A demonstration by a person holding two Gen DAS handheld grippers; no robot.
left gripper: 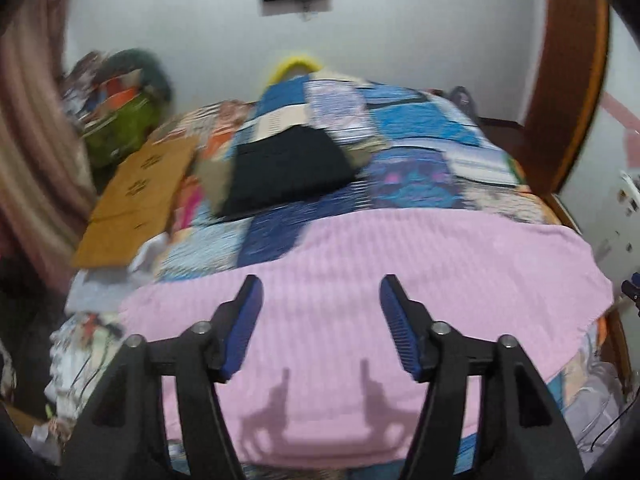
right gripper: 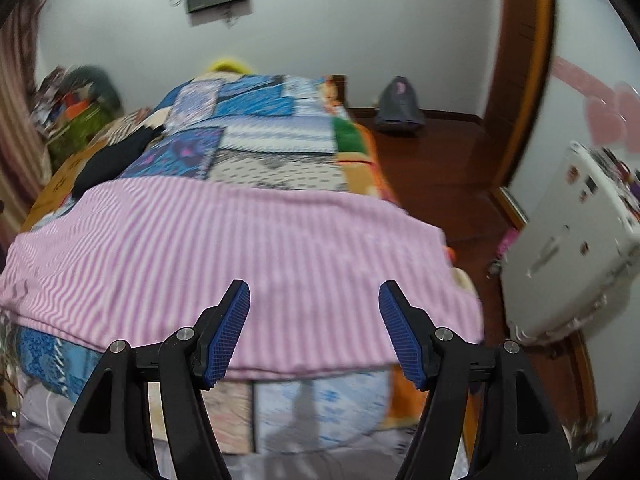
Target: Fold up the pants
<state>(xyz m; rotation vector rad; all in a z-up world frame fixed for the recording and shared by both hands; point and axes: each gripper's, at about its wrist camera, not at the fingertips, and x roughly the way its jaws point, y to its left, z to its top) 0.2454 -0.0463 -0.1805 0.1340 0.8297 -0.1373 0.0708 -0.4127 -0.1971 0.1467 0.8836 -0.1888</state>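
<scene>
At the bottom of each frame, the left tool (left gripper: 321, 328) and the right tool (right gripper: 315, 330) both hung with jaws spread wide, gripping nothing. Just beyond them, across the middle, the pink-and-white striped cotton pants (right gripper: 240, 248) lay flat over the near end of the patchwork-quilted bed (right gripper: 256, 136). Further off, upper left of centre, sat a folded black garment (left gripper: 288, 172) beside a flattened brown cardboard sheet (left gripper: 136, 192). Both views were smeared; a pinch might well snag the quilt along with the pants, spoiling the fold.
</scene>
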